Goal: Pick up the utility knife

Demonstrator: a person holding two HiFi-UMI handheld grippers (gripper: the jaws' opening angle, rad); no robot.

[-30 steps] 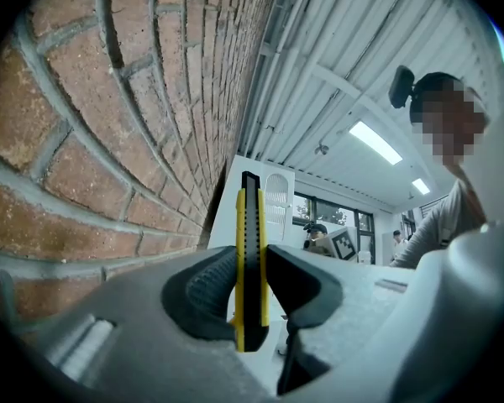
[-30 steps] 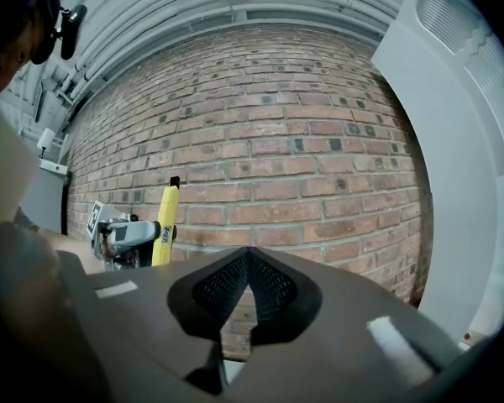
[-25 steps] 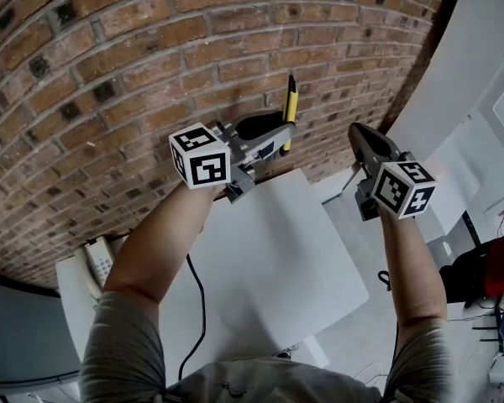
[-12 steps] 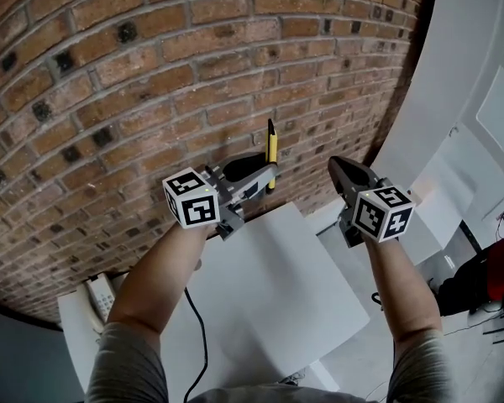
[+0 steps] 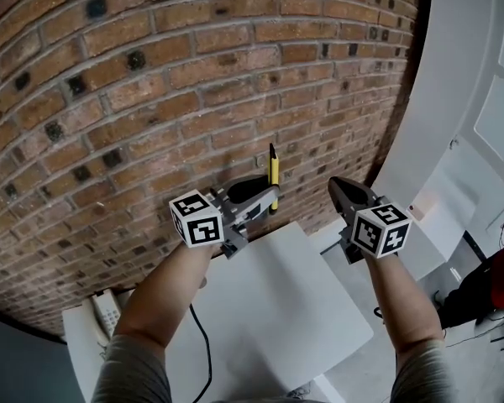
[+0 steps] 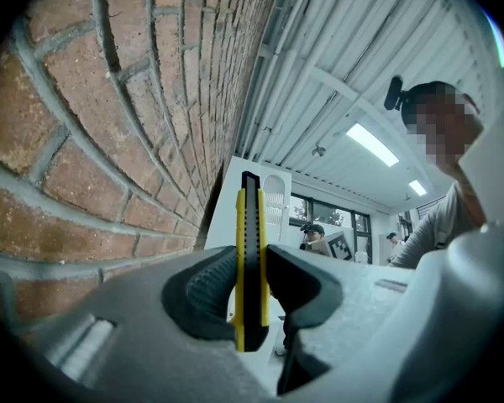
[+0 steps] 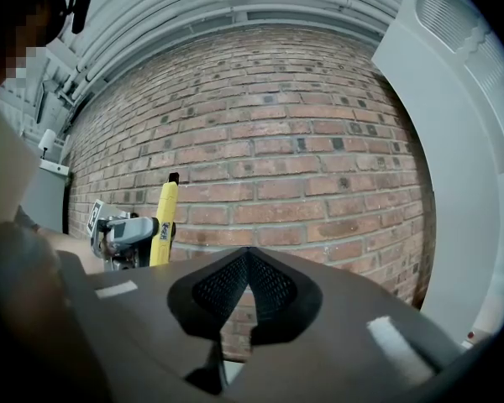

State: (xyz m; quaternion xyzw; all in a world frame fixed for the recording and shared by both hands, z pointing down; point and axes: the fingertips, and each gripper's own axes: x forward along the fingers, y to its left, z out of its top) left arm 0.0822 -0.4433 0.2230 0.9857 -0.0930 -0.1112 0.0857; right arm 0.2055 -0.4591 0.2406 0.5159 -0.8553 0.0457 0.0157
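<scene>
The yellow and black utility knife (image 5: 274,176) stands upright in the air in front of the brick wall, clamped in my left gripper (image 5: 265,198). In the left gripper view the knife (image 6: 251,259) sits squeezed between both black pads, its tip pointing up. My right gripper (image 5: 343,188) is held level beside it, to the right, its pads pressed together with nothing in them (image 7: 249,269). In the right gripper view the knife (image 7: 163,223) shows at the left, held by the left gripper (image 7: 151,233).
A brick wall (image 5: 151,82) fills the space ahead. Below my arms stands a white table (image 5: 269,309), with a white phone (image 5: 105,309) and a black cable (image 5: 202,342) at its left. A white door or panel (image 5: 470,99) rises at the right.
The head view has tilted, so both grippers sit lower in the picture. The grippers themselves keep their places and the knife stays clamped in the left one.
</scene>
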